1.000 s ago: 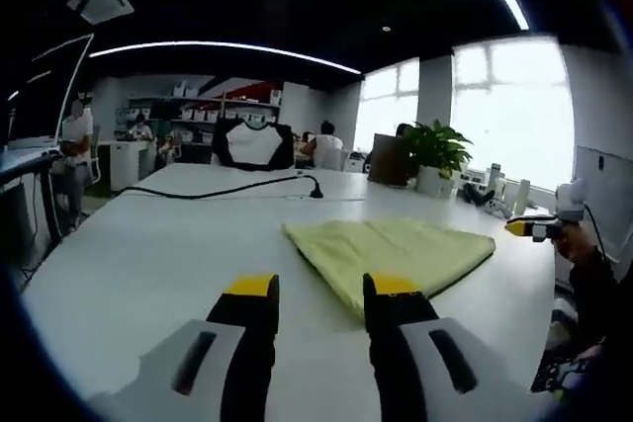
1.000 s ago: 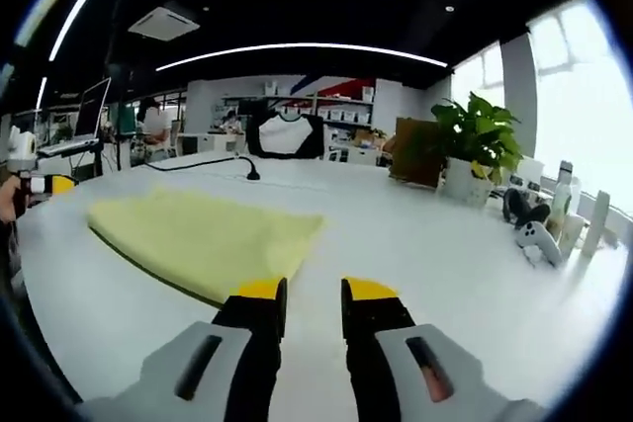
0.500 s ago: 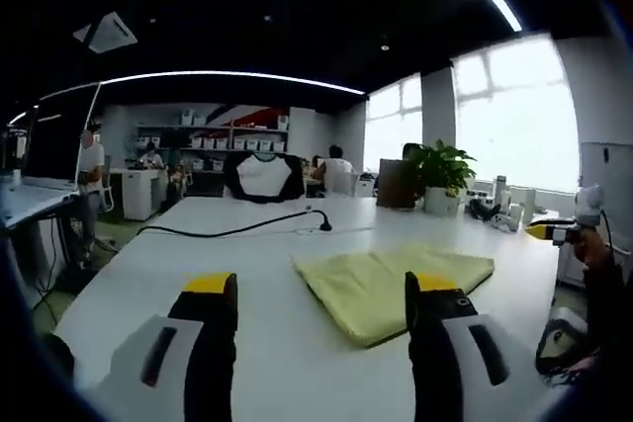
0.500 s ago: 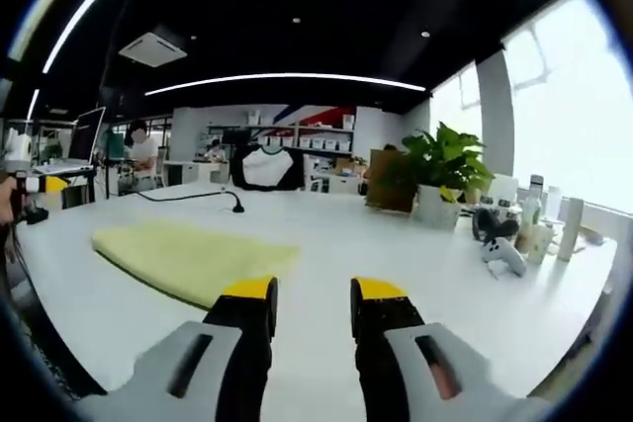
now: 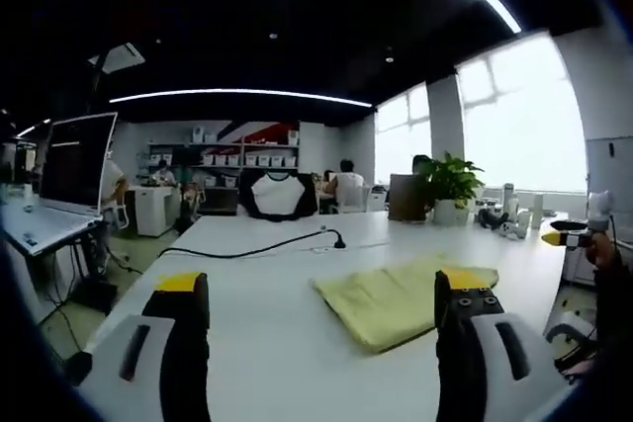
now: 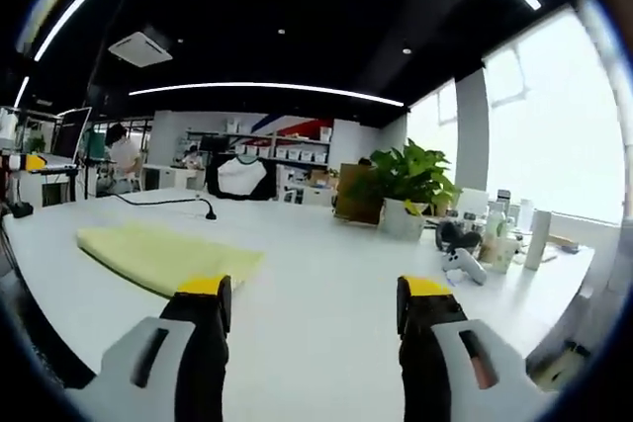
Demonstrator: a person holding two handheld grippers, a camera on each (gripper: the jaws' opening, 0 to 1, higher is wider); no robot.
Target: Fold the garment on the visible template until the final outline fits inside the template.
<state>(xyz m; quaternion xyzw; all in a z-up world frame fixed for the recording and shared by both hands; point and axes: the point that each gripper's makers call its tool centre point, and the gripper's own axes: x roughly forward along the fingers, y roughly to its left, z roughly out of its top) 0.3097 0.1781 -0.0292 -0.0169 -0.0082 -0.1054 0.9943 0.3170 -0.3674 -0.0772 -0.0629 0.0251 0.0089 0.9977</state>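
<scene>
The left tool is held level above the white worktop with its jaws spread wide, nothing between them. The folded yellow garment lies flat on the worktop ahead of it, toward its right jaw. The right tool is likewise wide open and empty, with the garment ahead to its left, a neat flat rectangle.

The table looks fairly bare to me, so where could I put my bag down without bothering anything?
The white table is bare between the folded yellow garment and the potted plant. In the left gripper view, it is also bare between the black cable and the left claw. It is crowded by the window, around the white controller and bottles.
</scene>
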